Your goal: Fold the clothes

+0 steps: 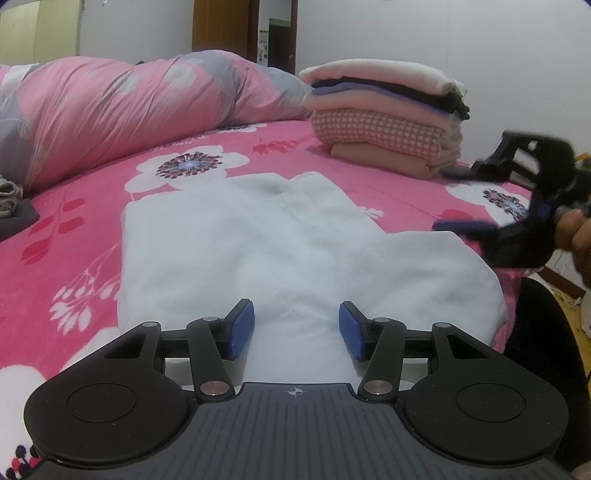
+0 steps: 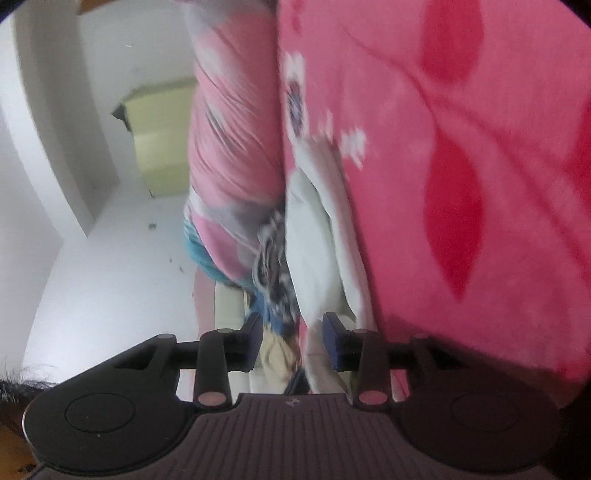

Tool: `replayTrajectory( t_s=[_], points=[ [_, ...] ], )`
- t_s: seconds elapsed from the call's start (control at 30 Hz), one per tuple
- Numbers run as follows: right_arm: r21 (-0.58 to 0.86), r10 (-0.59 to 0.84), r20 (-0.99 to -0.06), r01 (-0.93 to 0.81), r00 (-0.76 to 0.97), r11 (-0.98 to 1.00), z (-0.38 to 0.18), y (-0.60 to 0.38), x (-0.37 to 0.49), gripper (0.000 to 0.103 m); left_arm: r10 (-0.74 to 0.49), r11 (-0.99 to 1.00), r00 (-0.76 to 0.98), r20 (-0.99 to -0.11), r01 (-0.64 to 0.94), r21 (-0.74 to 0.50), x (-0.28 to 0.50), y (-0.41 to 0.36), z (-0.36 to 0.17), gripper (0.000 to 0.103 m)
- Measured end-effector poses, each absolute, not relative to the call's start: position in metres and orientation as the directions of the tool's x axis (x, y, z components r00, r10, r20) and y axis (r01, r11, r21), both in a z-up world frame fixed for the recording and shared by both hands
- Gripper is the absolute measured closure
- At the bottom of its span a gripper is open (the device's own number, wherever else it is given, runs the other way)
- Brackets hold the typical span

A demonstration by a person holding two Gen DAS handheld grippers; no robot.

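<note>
Pink floral bedspread (image 1: 92, 206) under white garment (image 1: 258, 240), white walls (image 1: 406, 33); both tools apart, empty.

Bed cover (image 1: 295, 140): bright pink, printed with white flowers with dark centres and red leaves. Garment (image 1: 258, 240) at centre frame: plain white. Quilt (image 1: 129, 110) upper left: pink with grey and white floral print. Folded stack (image 1: 388, 118) upper right: white, black, lavender, peach, pink-and-white check, tan. Left gripper (image 1: 296, 328): black, blue pads. Right gripper (image 2: 293, 341): black, blue pads.
</note>
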State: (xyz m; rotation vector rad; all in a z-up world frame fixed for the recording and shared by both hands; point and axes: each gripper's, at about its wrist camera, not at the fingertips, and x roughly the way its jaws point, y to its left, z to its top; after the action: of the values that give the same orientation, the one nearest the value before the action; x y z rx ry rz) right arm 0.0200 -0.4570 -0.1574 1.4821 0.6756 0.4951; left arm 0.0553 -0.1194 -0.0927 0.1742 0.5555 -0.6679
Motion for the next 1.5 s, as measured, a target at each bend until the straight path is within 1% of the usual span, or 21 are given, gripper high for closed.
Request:
replayTrajectory(
  t_s=[0.1,0.2,0.23,0.27,0.33,0.4,0.47,0.53,0.57,0.67,0.77,0.8,0.87,0.93,1.03,1.17,1.4,1.5],
  points=[
    [0.990,0.655,-0.104,0.012,0.749,0.144,-0.132,-0.447,0.016,0.065,-0.534,0.779,0.650,-0.541,0.627,-0.016,0.054,-0.121,-0.093,0.052],
    [0.954,0.661,-0.165,-0.052,0.732,0.296,-0.107,-0.422,0.023,0.067,-0.529,0.782,0.653,-0.542,0.624,-0.011,0.053,-0.121,-0.092,0.052],
    [0.925,0.639,-0.213,-0.059,0.739,0.376,-0.099,-0.413,0.022,0.067,-0.526,0.783,0.656,-0.542,0.622,-0.008,0.053,-0.121,-0.091,0.052],
    [0.885,0.607,-0.265,-0.060,0.750,0.461,-0.091,-0.404,0.021,0.068,-0.523,0.784,0.658,-0.542,0.620,-0.005,0.053,-0.121,-0.091,0.051],
    [0.762,0.507,-0.355,-0.071,0.785,0.644,-0.073,-0.388,0.017,0.068,-0.515,0.788,0.667,-0.538,0.615,0.008,0.051,-0.121,-0.089,0.052],
    [0.593,0.401,-0.407,-0.097,0.821,0.799,-0.057,-0.369,0.005,0.068,-0.516,0.787,0.683,-0.517,0.616,0.030,0.046,-0.120,-0.083,0.052],
    [0.492,0.337,-0.397,-0.112,0.854,0.864,-0.050,-0.356,-0.011,0.068,-0.530,0.780,0.688,-0.496,0.625,0.035,0.043,-0.120,-0.075,0.051],
    [0.431,0.271,-0.356,-0.100,0.894,0.897,-0.047,-0.355,-0.027,0.068,-0.553,0.768,0.675,-0.488,0.641,0.015,0.044,-0.123,-0.068,0.052],
    [0.417,0.242,-0.337,-0.086,0.910,0.905,-0.047,-0.357,-0.033,0.068,-0.564,0.761,0.666,-0.487,0.648,0.005,0.045,-0.125,-0.065,0.052],
    [0.476,0.242,-0.339,-0.056,0.909,0.878,-0.055,-0.377,-0.038,0.071,-0.615,0.719,0.623,-0.484,0.695,-0.018,0.048,-0.137,-0.057,0.052],
    [0.581,0.300,-0.347,-0.047,0.889,0.812,-0.069,-0.393,-0.023,0.079,-0.643,0.668,0.576,-0.505,0.744,-0.002,0.052,-0.154,-0.054,0.052],
    [0.600,0.321,-0.354,-0.050,0.878,0.798,-0.073,-0.397,-0.019,0.085,-0.649,0.652,0.568,-0.506,0.758,0.015,0.052,-0.159,-0.054,0.052],
    [0.633,0.366,-0.368,-0.058,0.855,0.772,-0.081,-0.405,-0.012,0.088,-0.659,0.616,0.550,-0.512,0.786,0.052,0.052,-0.169,-0.053,0.052],
    [0.666,0.419,-0.376,-0.073,0.826,0.743,-0.088,-0.413,-0.006,0.095,-0.665,0.583,0.532,-0.524,0.809,0.081,0.051,-0.176,-0.055,0.052],
    [0.701,0.515,-0.371,-0.130,0.773,0.701,-0.094,-0.421,0.004,0.099,-0.674,0.554,0.504,-0.540,0.829,0.082,0.048,-0.177,-0.055,0.052],
    [0.738,0.632,-0.348,-0.214,0.692,0.640,-0.096,-0.426,0.021,0.099,-0.693,0.545,0.475,-0.543,0.838,0.038,0.046,-0.171,-0.054,0.052],
    [0.764,0.757,-0.416,-0.259,0.504,0.591,-0.113,-0.423,0.059,0.100,-0.693,0.542,0.454,-0.560,0.840,0.011,0.048,-0.161,-0.060,0.052],
    [0.765,0.798,-0.411,-0.310,0.440,0.565,-0.115,-0.421,0.067,0.100,-0.689,0.548,0.450,-0.568,0.836,-0.003,0.052,-0.159,-0.064,0.052]
  ],
)
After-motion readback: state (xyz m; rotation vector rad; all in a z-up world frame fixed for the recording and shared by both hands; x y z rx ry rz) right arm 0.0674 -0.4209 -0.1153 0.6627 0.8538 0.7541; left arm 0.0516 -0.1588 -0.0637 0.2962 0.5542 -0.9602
